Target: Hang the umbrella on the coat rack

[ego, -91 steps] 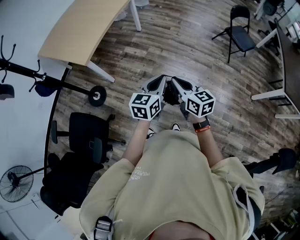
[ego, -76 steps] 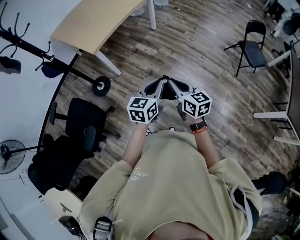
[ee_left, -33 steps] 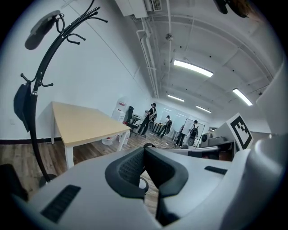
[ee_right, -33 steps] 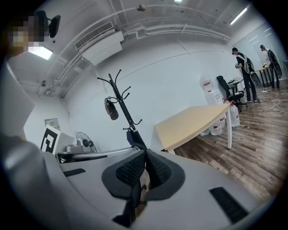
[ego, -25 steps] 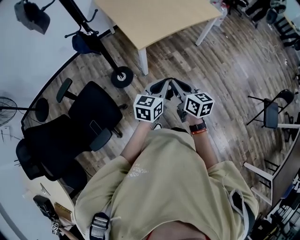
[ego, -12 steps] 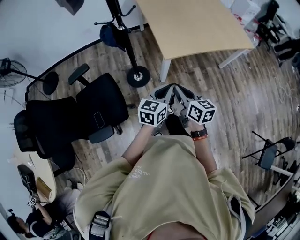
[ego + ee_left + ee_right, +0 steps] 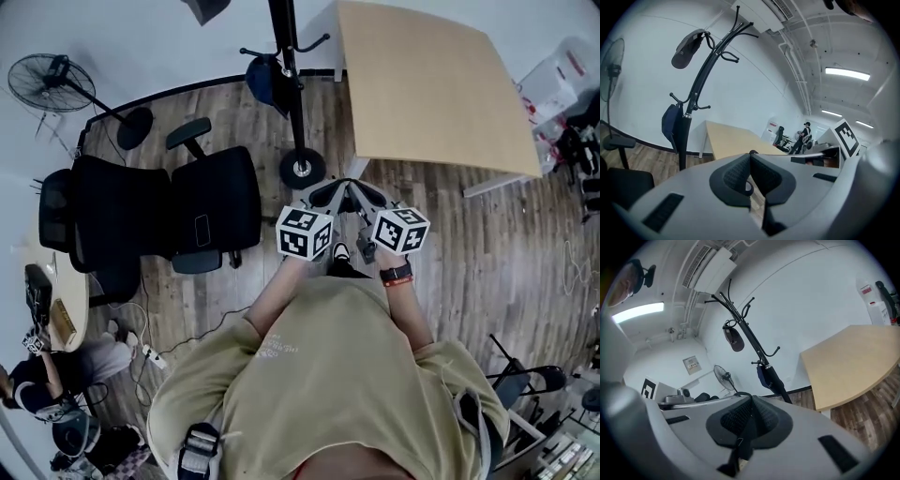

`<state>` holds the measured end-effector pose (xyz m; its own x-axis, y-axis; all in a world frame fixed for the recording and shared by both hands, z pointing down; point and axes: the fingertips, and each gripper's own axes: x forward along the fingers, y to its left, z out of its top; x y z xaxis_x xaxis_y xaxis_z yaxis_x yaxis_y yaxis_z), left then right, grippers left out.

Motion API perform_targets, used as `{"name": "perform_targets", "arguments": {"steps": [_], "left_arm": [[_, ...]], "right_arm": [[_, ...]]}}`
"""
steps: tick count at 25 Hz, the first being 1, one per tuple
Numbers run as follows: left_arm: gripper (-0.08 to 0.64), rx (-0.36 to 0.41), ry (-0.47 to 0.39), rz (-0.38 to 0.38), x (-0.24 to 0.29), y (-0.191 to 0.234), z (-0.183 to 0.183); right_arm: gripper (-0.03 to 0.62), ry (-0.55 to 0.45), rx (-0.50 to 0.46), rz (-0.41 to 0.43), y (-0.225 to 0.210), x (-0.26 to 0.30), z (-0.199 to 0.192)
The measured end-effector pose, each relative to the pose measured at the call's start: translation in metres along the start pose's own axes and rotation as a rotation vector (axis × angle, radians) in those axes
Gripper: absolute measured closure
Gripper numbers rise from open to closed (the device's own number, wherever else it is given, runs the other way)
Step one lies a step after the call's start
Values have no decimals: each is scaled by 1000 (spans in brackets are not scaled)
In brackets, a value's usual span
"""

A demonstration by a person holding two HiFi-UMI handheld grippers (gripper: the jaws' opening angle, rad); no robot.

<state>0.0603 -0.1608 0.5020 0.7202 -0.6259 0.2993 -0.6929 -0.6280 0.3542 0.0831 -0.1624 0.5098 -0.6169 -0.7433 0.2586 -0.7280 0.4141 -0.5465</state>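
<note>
A black coat rack on a wheeled base stands just ahead of me. A folded navy umbrella hangs from one of its low hooks, close against the pole. The left gripper view shows the rack and the umbrella at the left. In the right gripper view the rack and the umbrella are near the middle. My left gripper and right gripper are held side by side at chest height, short of the rack. Both are shut, and I see nothing held in either.
A beige table stands right of the rack. Two black office chairs crowd the left. A floor fan is at the far left, and a dark cap hangs high on the rack. A person sits at the lower left.
The view has swung round: the rack and the table have moved from the far left to straight ahead and nearer. Both grippers stay shut, side by side.
</note>
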Motion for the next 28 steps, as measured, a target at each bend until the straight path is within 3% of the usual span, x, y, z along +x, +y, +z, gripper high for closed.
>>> {"name": "perform_targets", "arguments": {"steps": [9, 20, 28], "left_arm": [[537, -32, -47, 146, 30, 22, 21], [537, -62, -92, 263, 50, 53, 46], [537, -68, -126, 311, 46, 104, 75]], "right_arm": [[574, 67, -29, 131, -22, 28, 29], [574, 121, -53, 240, -33, 66, 57], [574, 158, -77, 289, -18, 124, 74]]}}
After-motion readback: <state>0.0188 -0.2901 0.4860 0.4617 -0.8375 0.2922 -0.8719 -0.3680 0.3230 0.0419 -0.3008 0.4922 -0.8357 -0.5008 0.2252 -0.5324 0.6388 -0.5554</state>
